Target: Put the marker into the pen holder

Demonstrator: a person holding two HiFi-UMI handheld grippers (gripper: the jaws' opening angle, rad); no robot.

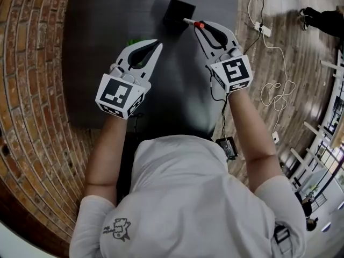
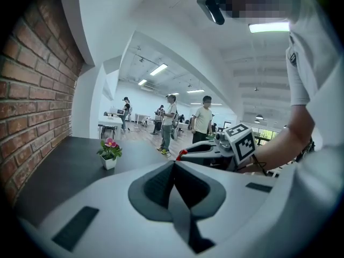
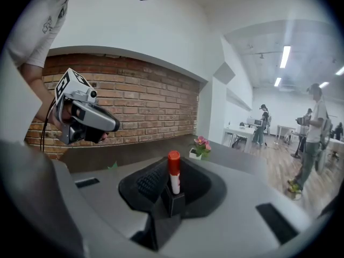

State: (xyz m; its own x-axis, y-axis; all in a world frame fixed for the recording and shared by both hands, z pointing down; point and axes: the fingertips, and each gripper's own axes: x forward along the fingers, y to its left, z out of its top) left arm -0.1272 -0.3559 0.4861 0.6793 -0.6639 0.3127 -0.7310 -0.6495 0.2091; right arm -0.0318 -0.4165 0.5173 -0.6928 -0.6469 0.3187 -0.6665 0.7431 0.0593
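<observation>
Right gripper (image 1: 196, 27) clenched on the red-capped marker (image 3: 173, 177); the black pen holder (image 1: 178, 12) stands just ahead of its tips. Left gripper (image 2: 173, 164) closed, empty (a flower pot (image 2: 109, 155) sits beyond it).
</observation>
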